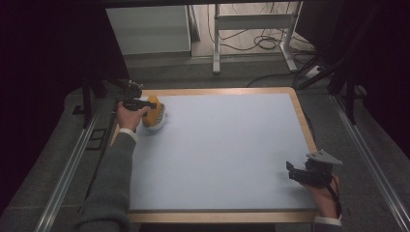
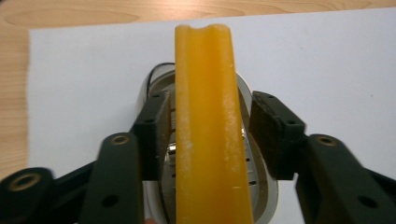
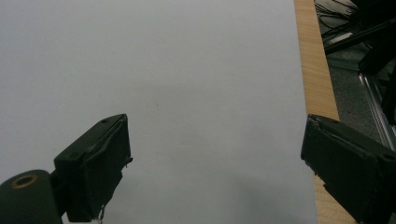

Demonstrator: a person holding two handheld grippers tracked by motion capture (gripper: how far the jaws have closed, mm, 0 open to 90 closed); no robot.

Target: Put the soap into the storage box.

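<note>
Orange and unmarked, the grooved sponge [image 2: 208, 126] stands in a white slotted holder [image 1: 159, 121] at the table's [image 1: 227, 145] far left, between my left gripper's [image 2: 210, 135] loosened jaws; my right gripper [image 3: 215, 163] gapes empty.

The high view is dim and grainy, its side edges sinking into near black while the pale surface [image 1: 227, 150] catches soft, even light. Both gripper views are brighter. In the left gripper view, the orange piece [image 2: 210, 130] nearest the lens looks slightly soft.
</note>
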